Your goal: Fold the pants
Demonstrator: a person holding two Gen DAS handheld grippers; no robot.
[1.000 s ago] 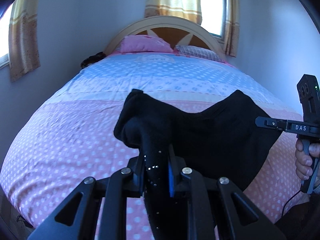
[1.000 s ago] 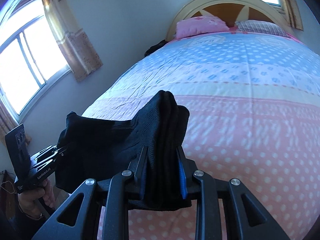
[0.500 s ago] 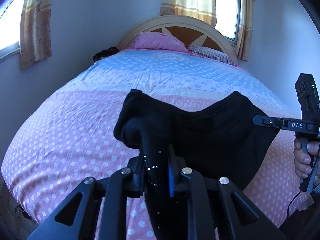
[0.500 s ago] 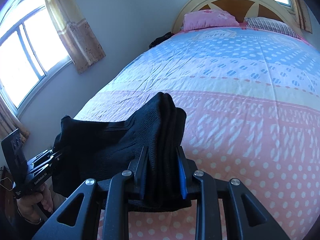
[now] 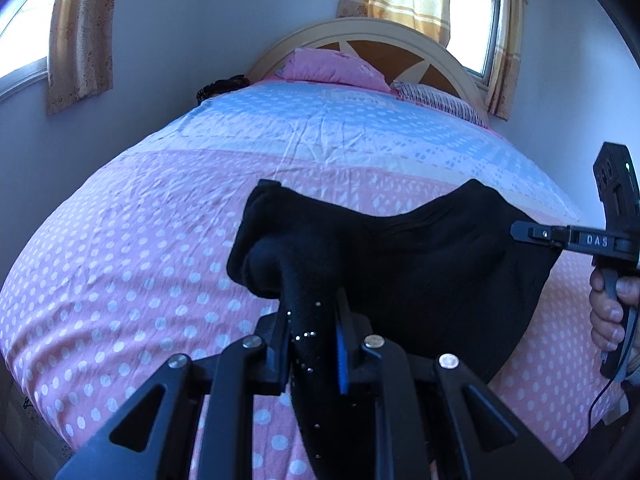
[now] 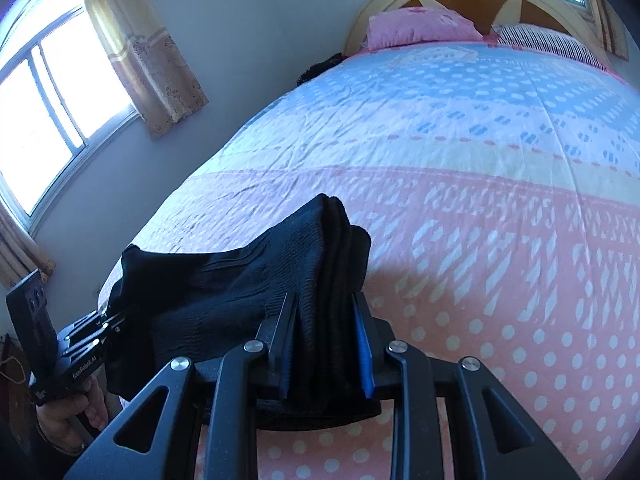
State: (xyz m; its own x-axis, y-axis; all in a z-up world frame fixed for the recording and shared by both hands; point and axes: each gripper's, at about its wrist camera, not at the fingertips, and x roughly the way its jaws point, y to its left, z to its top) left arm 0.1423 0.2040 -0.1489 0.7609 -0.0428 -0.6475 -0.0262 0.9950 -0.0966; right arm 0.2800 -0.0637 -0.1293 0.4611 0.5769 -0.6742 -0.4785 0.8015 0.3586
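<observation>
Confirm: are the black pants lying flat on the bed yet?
No. The black fabric pants hang bunched between the shut left gripper and right gripper, above the dotted pink bedsheet.

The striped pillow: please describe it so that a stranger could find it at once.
Start at the curved headboard of the bed. Two pillows lie below it; the striped pillow is on the right, beside the plain pink pillow. Only it has thin dark stripes.

Black pants (image 5: 420, 264), plain, w/ a few tiny white specks near the left gripper (image 5: 312, 344), itself black w/ blue finger pads. Bedsheet (image 5: 132, 264): pink w/ white polka dots up front, pale blue dotted band farther back. Pink pillow (image 5: 332, 70), striped pillow (image 5: 440, 100). Cream-and-brown headboard (image 5: 400, 46). Yellow-tan curtains (image 6: 148, 48).
</observation>
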